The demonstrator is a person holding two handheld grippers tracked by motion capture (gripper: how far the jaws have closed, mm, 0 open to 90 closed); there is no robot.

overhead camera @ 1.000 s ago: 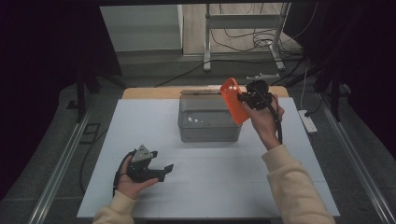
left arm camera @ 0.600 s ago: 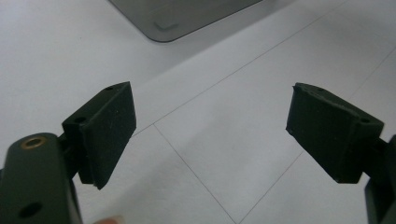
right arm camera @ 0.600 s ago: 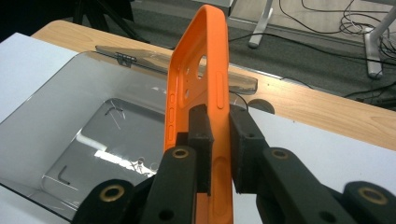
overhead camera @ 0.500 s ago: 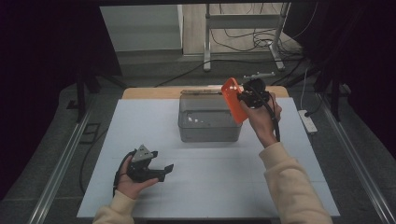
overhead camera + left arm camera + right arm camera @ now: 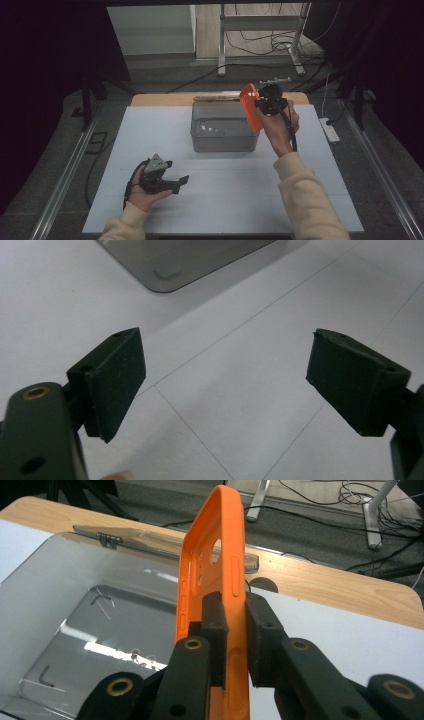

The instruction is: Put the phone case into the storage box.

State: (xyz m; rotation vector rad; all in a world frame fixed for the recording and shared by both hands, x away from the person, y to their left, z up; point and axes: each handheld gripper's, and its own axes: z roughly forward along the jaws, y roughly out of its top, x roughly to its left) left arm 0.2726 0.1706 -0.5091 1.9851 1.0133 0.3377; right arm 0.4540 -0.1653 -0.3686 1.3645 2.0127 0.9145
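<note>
Little has changed over the last second: the right gripper (image 5: pixel 234 630) stays clamped on the orange phone case (image 5: pixel 220 555), upright above the clear box (image 5: pixel 223 131), not yet dropped in, while the left gripper (image 5: pixel 170 182) rests on the tabletop (image 5: pixel 310 200), jaws apart.

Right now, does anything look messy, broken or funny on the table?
Nothing is spilled or broken. The orange phone case is pinched upright by its edge in the right hand-held gripper, above the clear box. The box's lid lies off behind it. The left hand-held gripper is open, holding nothing.
</note>
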